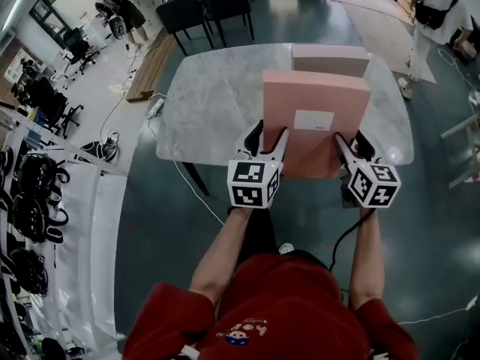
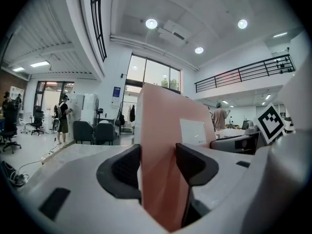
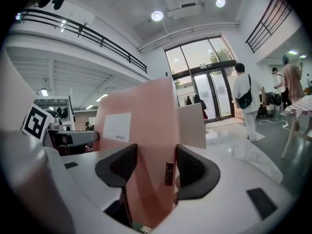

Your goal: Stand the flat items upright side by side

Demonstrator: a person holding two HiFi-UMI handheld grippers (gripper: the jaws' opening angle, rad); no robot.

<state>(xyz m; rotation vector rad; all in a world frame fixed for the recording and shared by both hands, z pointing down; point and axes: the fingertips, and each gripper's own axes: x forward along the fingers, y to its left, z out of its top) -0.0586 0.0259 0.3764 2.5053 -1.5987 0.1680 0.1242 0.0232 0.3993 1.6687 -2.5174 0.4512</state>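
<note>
A large flat pink box (image 1: 315,118) with a white label stands upright on the marble table (image 1: 210,103), near its front edge. My left gripper (image 1: 270,135) is shut on the box's lower left edge, and my right gripper (image 1: 351,141) is shut on its lower right edge. In the left gripper view the pink box (image 2: 165,130) fills the gap between the dark pads (image 2: 127,167). The right gripper view shows the same box (image 3: 141,126) pressed between both pads (image 3: 191,169). A second, paler flat box (image 1: 330,60) stands upright behind it, toward the table's far side, also visible in the right gripper view (image 3: 191,126).
Two dark chairs (image 1: 206,10) stand at the table's far edge. A person (image 1: 435,13) stands on the floor at the far right, another at the far left. Cables and a power strip (image 1: 156,107) lie on the floor left of the table.
</note>
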